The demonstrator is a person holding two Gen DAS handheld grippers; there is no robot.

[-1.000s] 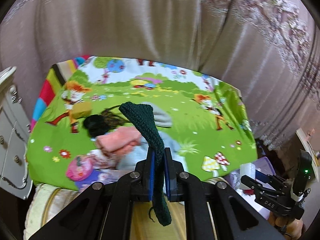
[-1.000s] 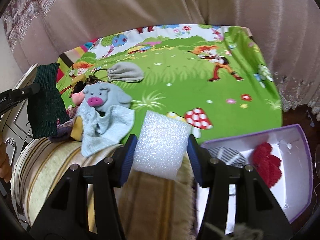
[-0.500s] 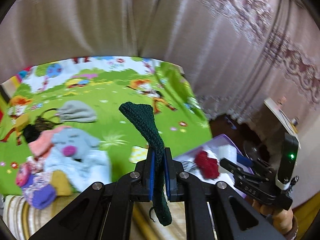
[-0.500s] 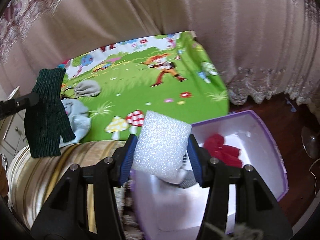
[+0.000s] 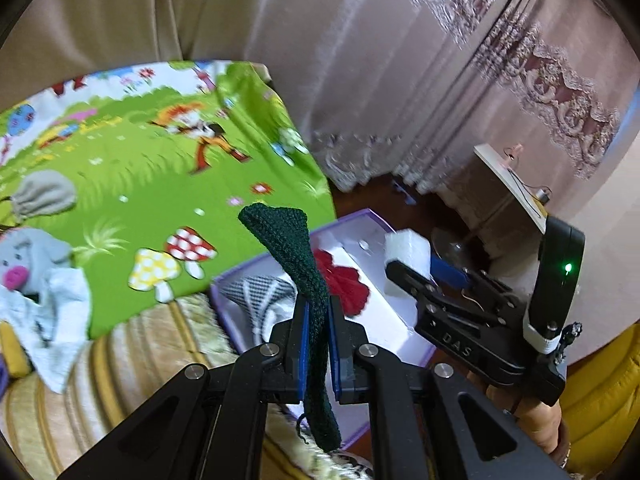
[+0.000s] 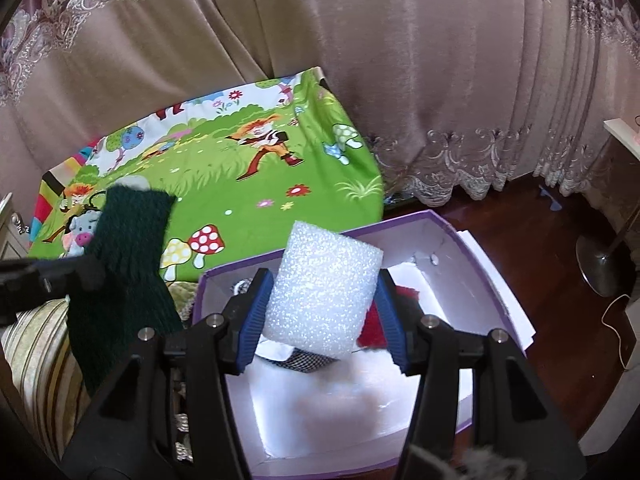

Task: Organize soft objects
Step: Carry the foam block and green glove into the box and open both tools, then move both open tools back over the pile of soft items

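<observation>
My left gripper (image 5: 318,320) is shut on a dark green knitted piece (image 5: 300,264), held upright near the left end of the purple-rimmed white box (image 5: 362,220); the piece also shows in the right wrist view (image 6: 128,240). My right gripper (image 6: 320,316) is shut on a white foam block (image 6: 320,292) and holds it above the box (image 6: 492,280); it also appears in the left wrist view (image 5: 408,248). Inside the box lie a red knitted item (image 5: 344,280) and a black-and-white checked cloth (image 5: 256,292).
A green cartoon mat (image 5: 140,184) covers the bed and holds a grey pig toy (image 5: 28,256), a grey pouch (image 5: 44,196) and a pale blue cloth (image 5: 48,308). Curtains (image 6: 400,60) hang behind. A dark wood floor and a lamp base (image 6: 604,264) lie right of the box.
Both grippers have swung right from the mat to the box. The foam block now hangs over the box interior, and the green knit sits at its left end.
</observation>
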